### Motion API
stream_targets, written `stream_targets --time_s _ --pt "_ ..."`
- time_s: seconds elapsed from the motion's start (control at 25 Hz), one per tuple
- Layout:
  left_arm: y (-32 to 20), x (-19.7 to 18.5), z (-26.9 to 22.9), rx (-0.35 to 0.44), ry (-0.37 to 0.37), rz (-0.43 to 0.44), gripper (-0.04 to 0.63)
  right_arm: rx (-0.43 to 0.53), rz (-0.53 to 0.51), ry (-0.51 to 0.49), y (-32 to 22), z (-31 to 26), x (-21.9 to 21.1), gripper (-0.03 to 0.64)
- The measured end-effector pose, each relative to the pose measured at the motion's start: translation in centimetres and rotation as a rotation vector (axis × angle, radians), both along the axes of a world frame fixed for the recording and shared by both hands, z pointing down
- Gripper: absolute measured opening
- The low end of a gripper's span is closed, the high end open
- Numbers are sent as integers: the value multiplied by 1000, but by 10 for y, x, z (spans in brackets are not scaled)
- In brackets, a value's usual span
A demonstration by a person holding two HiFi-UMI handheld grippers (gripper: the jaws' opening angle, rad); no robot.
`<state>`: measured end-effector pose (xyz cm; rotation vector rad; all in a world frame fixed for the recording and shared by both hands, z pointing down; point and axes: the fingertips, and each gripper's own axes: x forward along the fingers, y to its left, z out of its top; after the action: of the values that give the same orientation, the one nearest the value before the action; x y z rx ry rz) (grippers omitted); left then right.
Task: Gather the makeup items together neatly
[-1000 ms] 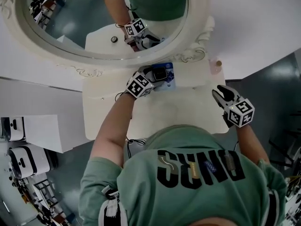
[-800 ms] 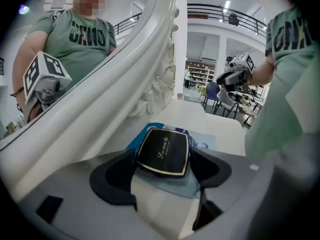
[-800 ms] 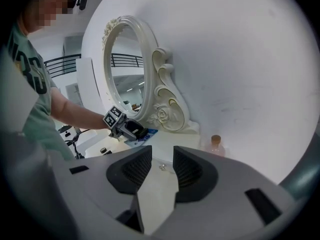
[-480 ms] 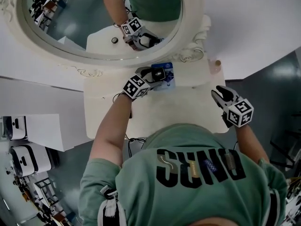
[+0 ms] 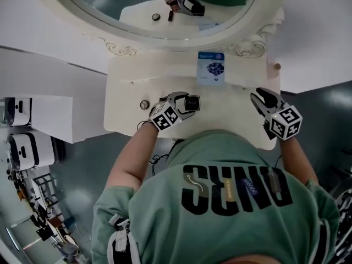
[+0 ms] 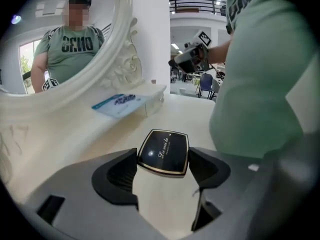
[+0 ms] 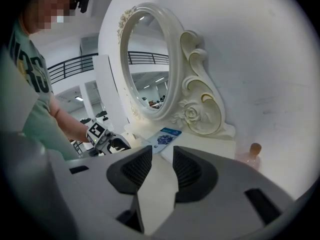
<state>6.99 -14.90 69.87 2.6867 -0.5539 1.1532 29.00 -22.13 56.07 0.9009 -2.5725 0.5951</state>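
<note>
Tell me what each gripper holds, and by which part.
The left gripper holds the black compact by its two side edges, at the end nearest the gripper. The right gripper holds nothing; its jaws stand apart and empty.

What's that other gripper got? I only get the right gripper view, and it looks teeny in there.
Observer: The left gripper is shut on a black compact.
Operator: Ooh, what's it look like close up?
Observer: It's squarish, with a gold rim and curly writing on the lid. That shows in the left gripper view.
Operator: Is anything hiding behind that hand?
Observer: Yes. The head view shows a small round thing on the table, just left of that gripper.
</note>
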Motion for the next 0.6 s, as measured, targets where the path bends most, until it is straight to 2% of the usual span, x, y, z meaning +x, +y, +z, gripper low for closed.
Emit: stream_targets --time_s 0.2,0.32,0.6 --pt "17 -25 46 -5 -89 -14 331 -15 -47 51 9 7 -10 124" --pt "21 -34 62 -5 -145 42 331 -16 -55 74 14 7 -12 124" --pt "22 -32 64 -9 -181 150 331 -14 -55 84 23 2 -9 124"
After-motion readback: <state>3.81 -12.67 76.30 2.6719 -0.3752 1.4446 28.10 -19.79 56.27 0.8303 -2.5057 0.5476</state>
